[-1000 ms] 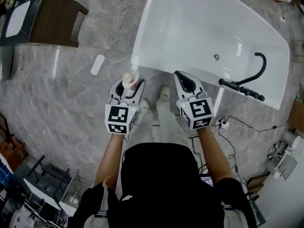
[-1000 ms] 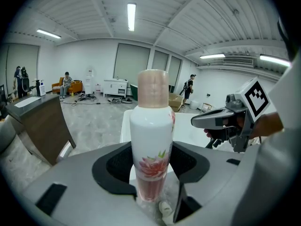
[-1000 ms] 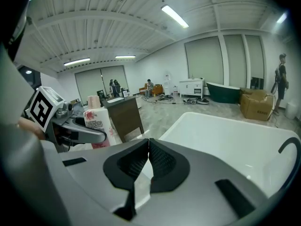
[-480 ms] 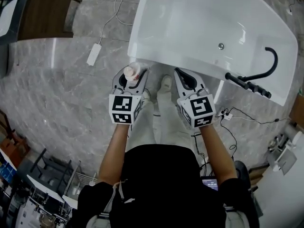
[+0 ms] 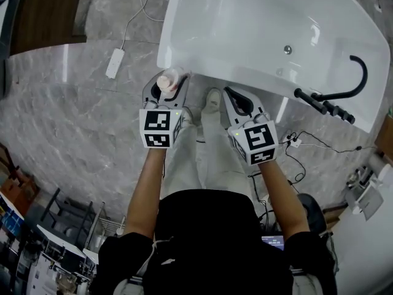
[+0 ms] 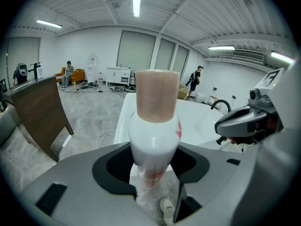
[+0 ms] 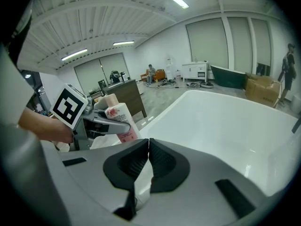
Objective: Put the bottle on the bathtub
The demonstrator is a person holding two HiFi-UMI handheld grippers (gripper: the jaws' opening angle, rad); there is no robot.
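A white bottle (image 6: 154,135) with a pinkish cap and red print stands upright between the jaws of my left gripper (image 5: 167,90), which is shut on it. In the head view the bottle (image 5: 166,82) hangs at the near left corner of the white bathtub (image 5: 258,17), just at its rim. The right gripper view shows the same bottle (image 7: 119,119) held beside the tub rim (image 7: 178,108). My right gripper (image 5: 241,100) is shut with nothing in it, near the tub's front edge.
A black curved faucet (image 5: 344,94) sits at the tub's right end, with a drain (image 5: 287,50) in the basin. A white power strip (image 5: 115,63) and cable lie on the grey marble floor. A dark wooden cabinet (image 5: 43,14) stands far left. The person's shoes (image 5: 212,100) are under the grippers.
Both grippers have moved forward toward the tub. The bottle in the left gripper now reaches the tub's near corner rim.
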